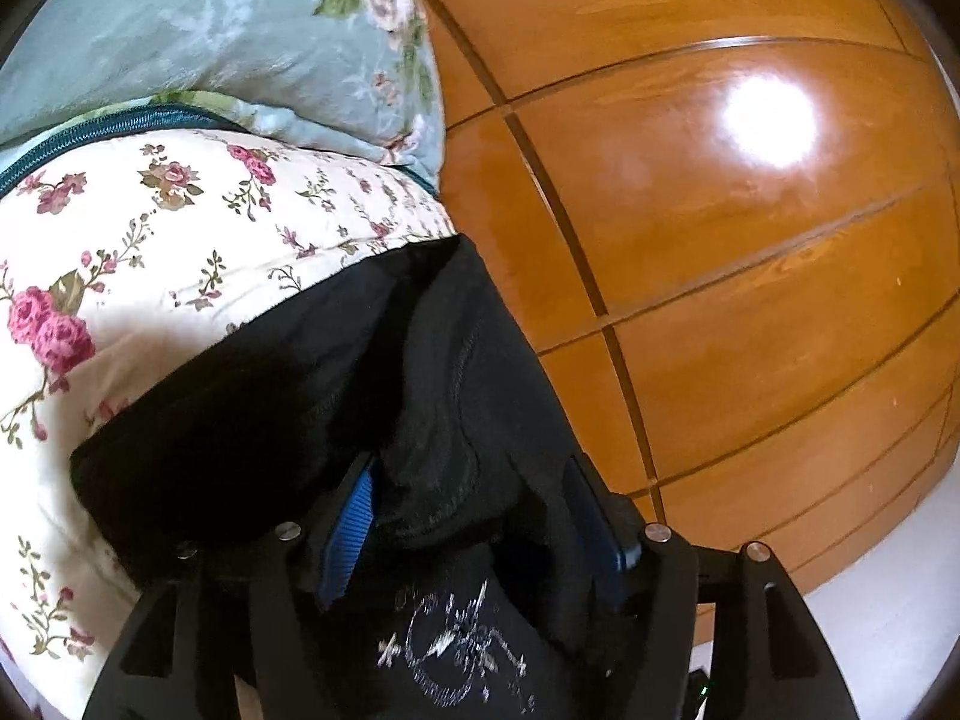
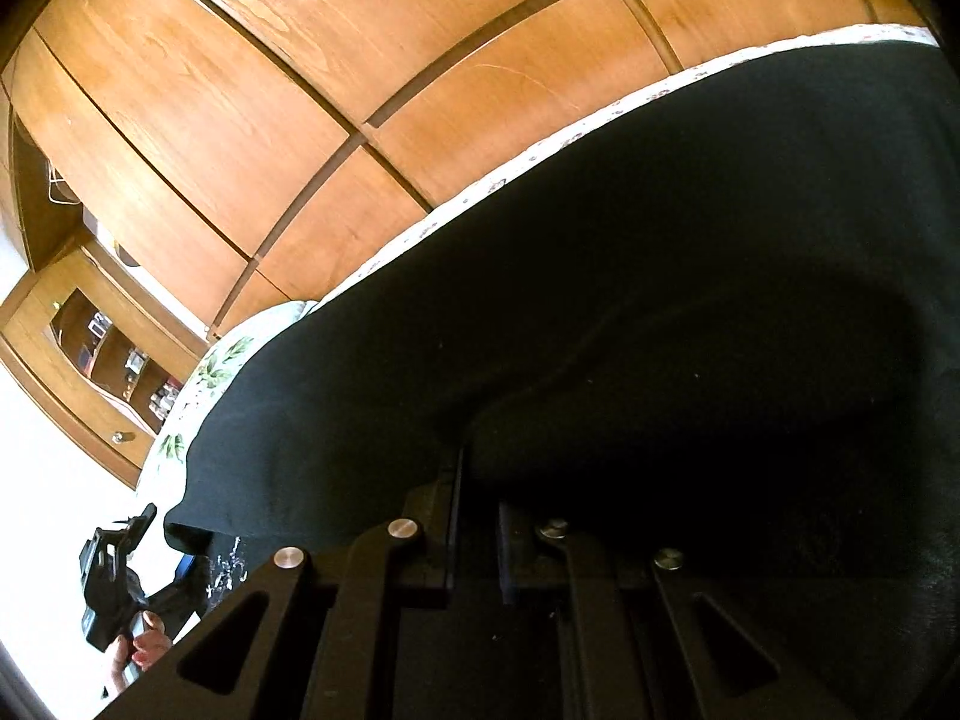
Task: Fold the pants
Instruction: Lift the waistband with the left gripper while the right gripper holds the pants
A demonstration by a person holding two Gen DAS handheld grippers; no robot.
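The black pants [image 1: 312, 390] lie on a floral bed cover [image 1: 180, 228], bunched near the bed's edge. My left gripper [image 1: 474, 516] is shut on a thick bunch of the black fabric between its blue pads [image 1: 348, 540]; a white print [image 1: 456, 642] shows on the cloth near the camera. In the right wrist view the pants [image 2: 600, 300] fill most of the frame. My right gripper [image 2: 480, 516] is shut on a fold of the pants. The left gripper also shows in that view [image 2: 180, 546] at the lower left, held by a hand [image 2: 141, 642].
A pale green floral pillow [image 1: 210, 30] lies at the head of the bed. A glossy wooden wardrobe [image 1: 720, 210] stands close beside the bed. A wooden shelf unit [image 2: 102, 360] stands at the left in the right wrist view.
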